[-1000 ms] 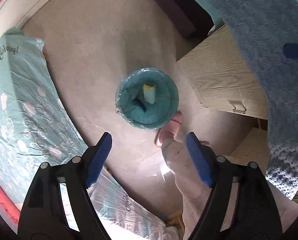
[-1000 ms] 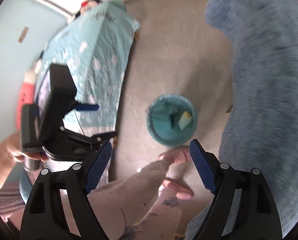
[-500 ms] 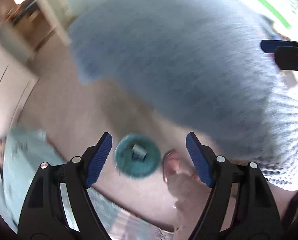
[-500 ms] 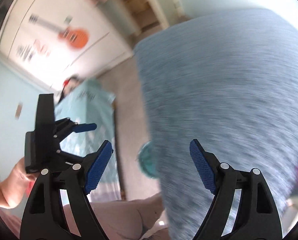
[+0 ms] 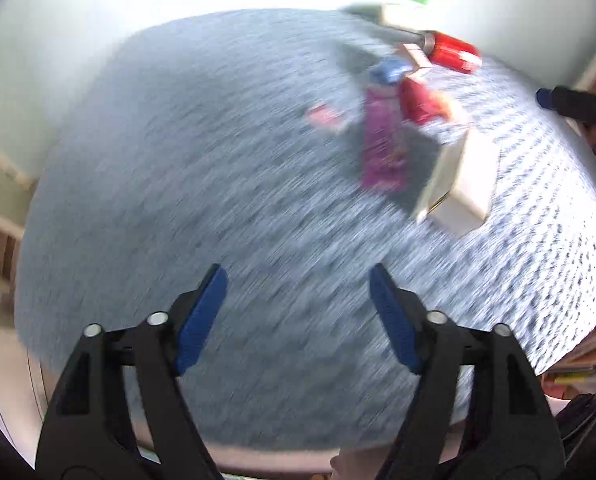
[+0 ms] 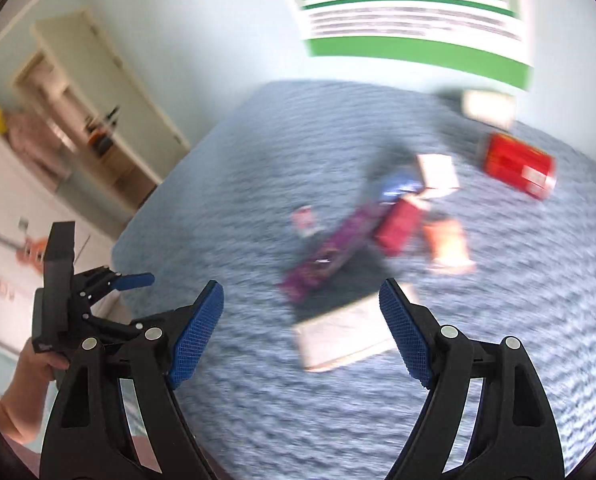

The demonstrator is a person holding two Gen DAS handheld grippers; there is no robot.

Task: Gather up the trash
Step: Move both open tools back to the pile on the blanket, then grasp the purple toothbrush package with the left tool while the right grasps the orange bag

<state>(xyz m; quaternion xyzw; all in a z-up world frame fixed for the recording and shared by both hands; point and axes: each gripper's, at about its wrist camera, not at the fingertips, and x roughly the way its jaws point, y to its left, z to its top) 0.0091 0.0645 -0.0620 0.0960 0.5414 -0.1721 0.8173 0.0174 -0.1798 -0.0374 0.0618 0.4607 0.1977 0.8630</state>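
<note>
A blue textured bedspread point(image 5: 226, 168) fills both views, blurred by motion, and the trash lies scattered on it ahead of both tongs.

The largest piece is a pale flat box point(image 6: 345, 336), lying just ahead of the right tongs point(image 6: 301, 332) and partly between their tips; in the left wrist view it sits ahead and right of the left tongs point(image 5: 298, 314). Beyond it lies a long purple wrapper point(image 6: 333, 252), then a red can point(image 6: 517, 166) on its side far ahead to the right. A red packet point(image 6: 397, 226) and an orange wrapper point(image 6: 447, 244) lie next to the purple wrapper's far end, with a small white carton point(image 6: 437, 170) just beyond them. A small pink scrap point(image 6: 305, 220) lies left of the purple wrapper.

The left tongs are closing, yet a wide gap remains and nothing sits between the pads. The right tongs stand wide apart, gripping nothing. A hand point(image 6: 38, 364) holds the left tongs, seen left of the right tongs.
</note>
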